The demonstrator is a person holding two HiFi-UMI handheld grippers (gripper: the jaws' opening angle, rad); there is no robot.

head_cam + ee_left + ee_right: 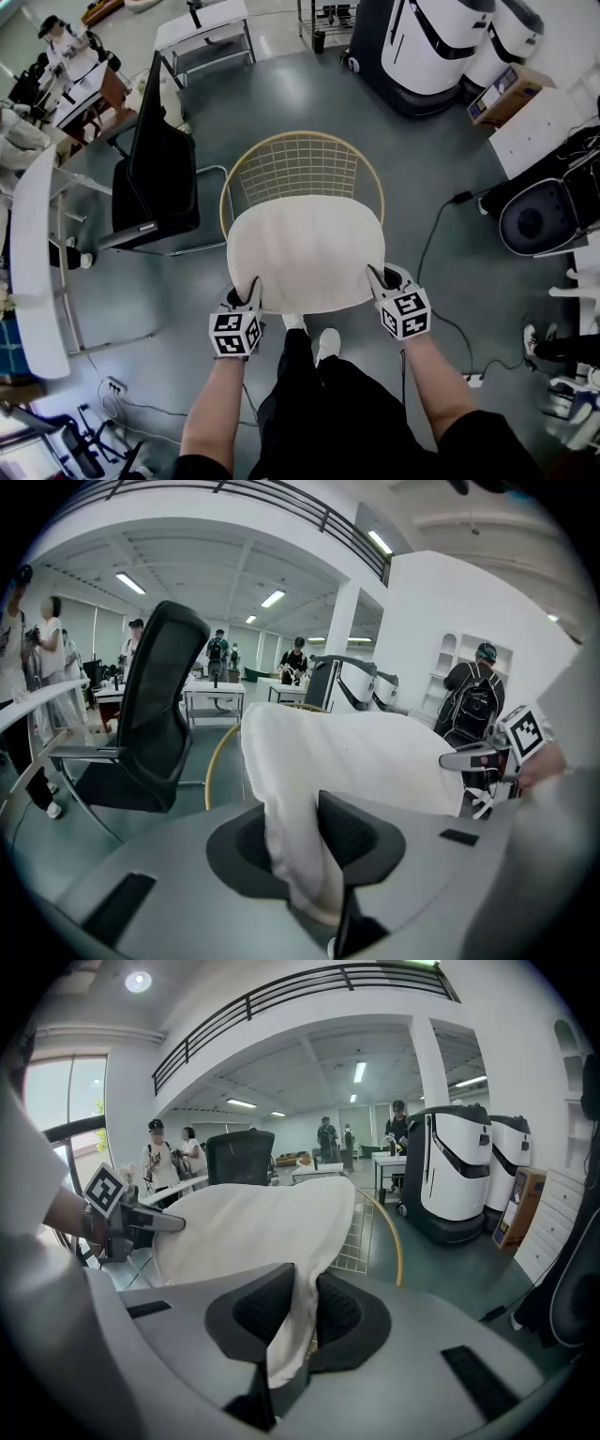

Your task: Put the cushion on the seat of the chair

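Your left tongs at 7 o'clock and right tongs at 5 clench near corners of the cushion, spreading it flat above the chair seat, likely for a level landing.

Wire chair on grey floor
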